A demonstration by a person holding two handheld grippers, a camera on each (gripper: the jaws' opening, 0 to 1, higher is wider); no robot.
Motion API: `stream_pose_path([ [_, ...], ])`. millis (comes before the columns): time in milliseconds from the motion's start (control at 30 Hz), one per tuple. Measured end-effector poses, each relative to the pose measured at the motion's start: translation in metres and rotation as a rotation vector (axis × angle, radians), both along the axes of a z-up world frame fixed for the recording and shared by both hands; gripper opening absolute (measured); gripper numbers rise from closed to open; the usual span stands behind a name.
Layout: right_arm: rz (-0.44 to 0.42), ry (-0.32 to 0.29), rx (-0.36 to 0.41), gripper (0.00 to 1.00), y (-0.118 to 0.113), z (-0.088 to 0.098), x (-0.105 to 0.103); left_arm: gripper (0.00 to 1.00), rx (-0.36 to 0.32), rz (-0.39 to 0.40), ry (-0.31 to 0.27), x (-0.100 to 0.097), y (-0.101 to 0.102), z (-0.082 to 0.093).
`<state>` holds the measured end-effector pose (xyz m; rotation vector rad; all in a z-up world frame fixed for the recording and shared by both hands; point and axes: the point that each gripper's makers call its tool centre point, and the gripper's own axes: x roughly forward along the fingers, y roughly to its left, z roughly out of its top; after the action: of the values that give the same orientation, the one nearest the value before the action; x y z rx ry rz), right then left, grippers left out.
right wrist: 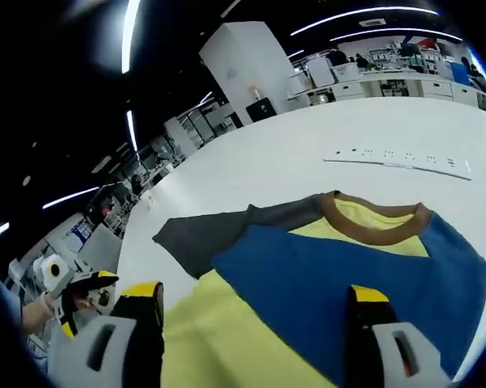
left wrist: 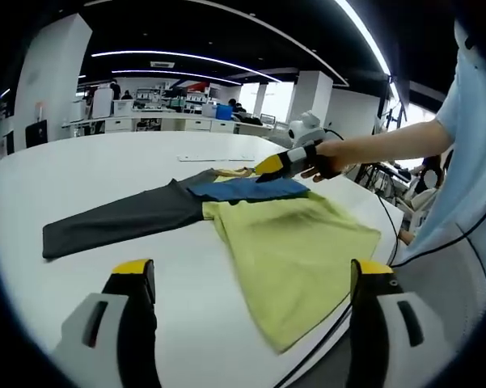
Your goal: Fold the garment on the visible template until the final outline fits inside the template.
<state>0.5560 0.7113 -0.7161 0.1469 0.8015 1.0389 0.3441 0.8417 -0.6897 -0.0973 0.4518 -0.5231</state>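
A long-sleeved garment point(left wrist: 251, 222) lies spread on the white desk point(left wrist: 105, 162), its yellow-green body reaching toward the near edge where the person stands, its blue yoke and brown collar point(right wrist: 376, 222) pointing toward the far side, and one grey sleeve point(left wrist: 121, 218) stretched out flat across the desk, well away from the body. No template outline is plain to me on the desk surface. The left gripper point(left wrist: 251, 279) hovers short of the near edge with its fingers point(left wrist: 137, 279) wide apart and nothing between them; the yellow hem lies ahead of it, between the two fingers as its view has it. The right gripper point(left wrist: 279, 164) is held out in a hand point(left wrist: 327, 162) above the collar end; from the left gripper view I cannot tell whether its tips touch the cloth, but in its own view the fingers point(right wrist: 364, 303) stand spread and empty, with the blue yoke directly below and ahead. The garment's long axis runs from the hem near the person out to the collar, and the sleeve runs crosswise to it. I judge the right hand is nearer the collar and shoulder, the left nearer the hem, so the outstretched sleeve would need a reach across from either.
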Motion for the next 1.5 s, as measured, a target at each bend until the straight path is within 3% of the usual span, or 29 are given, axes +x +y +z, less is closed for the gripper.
stream_pose_path([
  [833, -0.220, 0.030, 0.013, 0.82, -0.122, 0.006, 0.028, 0.97, -0.020, -0.008, 0.006, 0.000, -0.003, 0.000],
  [1267, -0.285, 0.098, -0.008, 0.78, -0.155, -0.011, 0.024, 0.96, -0.017, -0.012, 0.019, -0.002, -0.005, -0.003],
  [1500, -0.372, 0.167, 0.046, 0.64, -0.162, -0.018, 0.029, 0.95, -0.013, -0.014, 0.028, -0.002, -0.005, -0.004],
])
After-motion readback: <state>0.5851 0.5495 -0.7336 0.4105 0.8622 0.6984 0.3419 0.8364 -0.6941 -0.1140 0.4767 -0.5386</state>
